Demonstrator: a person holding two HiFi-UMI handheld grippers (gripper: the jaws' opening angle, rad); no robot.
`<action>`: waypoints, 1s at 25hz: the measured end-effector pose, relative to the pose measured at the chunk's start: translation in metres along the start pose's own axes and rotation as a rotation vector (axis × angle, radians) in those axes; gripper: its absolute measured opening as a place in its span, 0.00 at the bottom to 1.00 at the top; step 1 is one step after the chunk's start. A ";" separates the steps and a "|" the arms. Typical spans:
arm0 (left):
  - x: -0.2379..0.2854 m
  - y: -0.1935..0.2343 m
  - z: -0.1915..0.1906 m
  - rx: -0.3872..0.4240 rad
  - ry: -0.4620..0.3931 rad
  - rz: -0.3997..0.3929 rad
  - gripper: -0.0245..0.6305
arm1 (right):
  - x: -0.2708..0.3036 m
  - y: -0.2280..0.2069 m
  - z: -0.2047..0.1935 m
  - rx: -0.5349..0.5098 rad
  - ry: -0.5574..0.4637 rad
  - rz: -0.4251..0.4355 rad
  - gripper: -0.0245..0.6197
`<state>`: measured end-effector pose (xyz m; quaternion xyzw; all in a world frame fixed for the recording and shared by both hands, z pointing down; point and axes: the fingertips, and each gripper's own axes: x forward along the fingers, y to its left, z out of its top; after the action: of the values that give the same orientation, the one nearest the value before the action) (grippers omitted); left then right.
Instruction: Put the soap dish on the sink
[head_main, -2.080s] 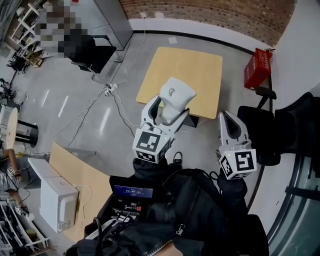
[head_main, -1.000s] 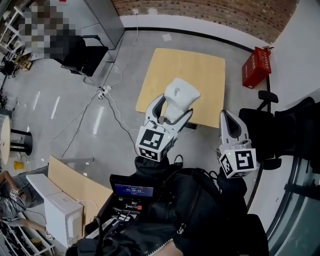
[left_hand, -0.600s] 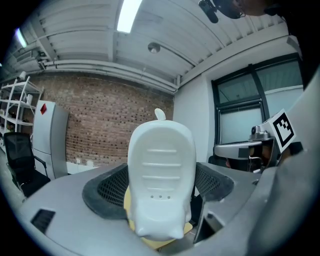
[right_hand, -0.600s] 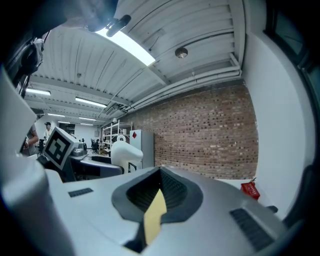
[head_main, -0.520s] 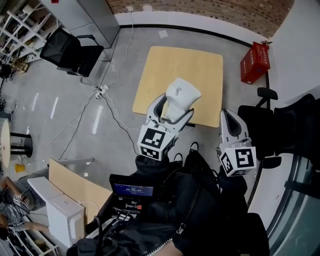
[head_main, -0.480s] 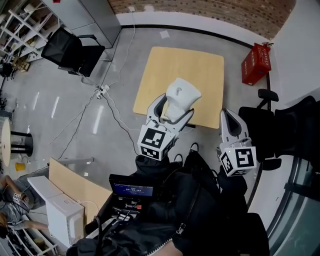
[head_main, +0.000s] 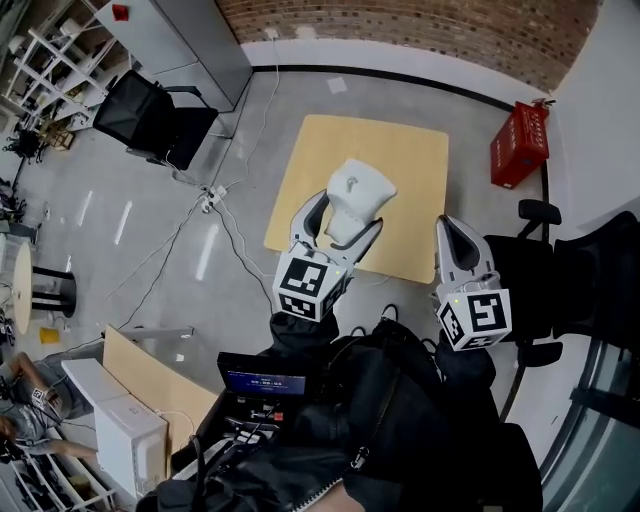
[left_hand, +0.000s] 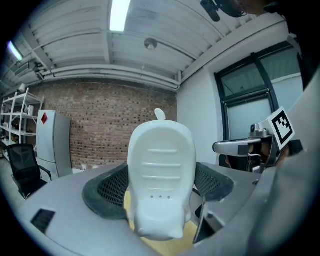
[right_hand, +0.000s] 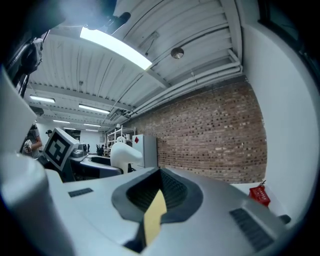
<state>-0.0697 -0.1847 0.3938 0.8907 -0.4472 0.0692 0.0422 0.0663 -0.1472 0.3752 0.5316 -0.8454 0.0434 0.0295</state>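
A white soap dish (head_main: 358, 193) is held up in my left gripper (head_main: 345, 215), which is shut on its lower end. In the left gripper view the soap dish (left_hand: 160, 175) stands upright between the dark pads (left_hand: 107, 192), ribbed face toward the camera. It hangs over the near edge of a square wooden table (head_main: 400, 155). My right gripper (head_main: 452, 228) is to the right at the same height, shut with nothing in it; only a thin slit shows between its pads (right_hand: 172, 192). No sink is in view.
A red box (head_main: 518, 143) stands by the brick wall at the far right. Black chairs stand at the far left (head_main: 150, 112) and at the right (head_main: 565, 275). Cables (head_main: 215, 195) trail across the grey floor. A white box (head_main: 120, 440) rests on a low board at the near left.
The whole view has shifted toward the wooden table, so the held dish now hangs over its near edge. Both grippers keep their pose and the dish stays gripped.
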 end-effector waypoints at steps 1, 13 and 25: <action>0.007 -0.001 -0.001 0.001 0.005 0.002 0.68 | 0.002 -0.007 -0.001 0.004 0.002 0.000 0.05; 0.065 -0.009 -0.017 0.001 0.087 0.033 0.68 | 0.020 -0.069 -0.027 0.062 0.049 0.032 0.05; 0.097 0.002 -0.134 -0.027 0.390 0.041 0.68 | 0.037 -0.086 -0.086 0.156 0.175 0.037 0.05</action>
<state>-0.0256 -0.2441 0.5416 0.8505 -0.4497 0.2352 0.1385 0.1286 -0.2083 0.4682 0.5110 -0.8432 0.1558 0.0613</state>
